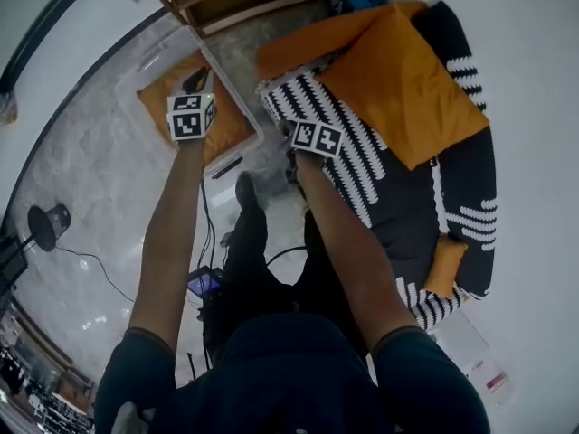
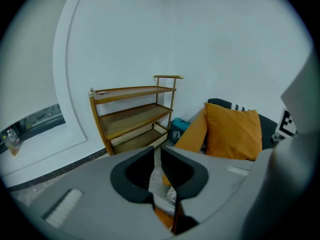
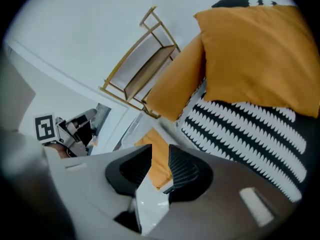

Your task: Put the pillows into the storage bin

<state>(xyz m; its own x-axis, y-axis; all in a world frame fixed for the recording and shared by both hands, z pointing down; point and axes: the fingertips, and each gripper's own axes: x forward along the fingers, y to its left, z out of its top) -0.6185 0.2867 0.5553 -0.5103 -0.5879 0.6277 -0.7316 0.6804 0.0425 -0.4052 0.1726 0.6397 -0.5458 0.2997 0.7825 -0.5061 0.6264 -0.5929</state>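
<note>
Jaws on left gripper and right gripper stood narrowly parted, empty; I reckoned on widening them before pinching the orange pillow ahead by its corners.

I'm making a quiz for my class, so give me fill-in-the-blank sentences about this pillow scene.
1. The pillow in the bin is ____ in colour.
2. The big pillow lies on a cover patterned black and ____.
3. Between the left gripper's jaws there is ____.
Missing words: orange; white; nothing.
</note>
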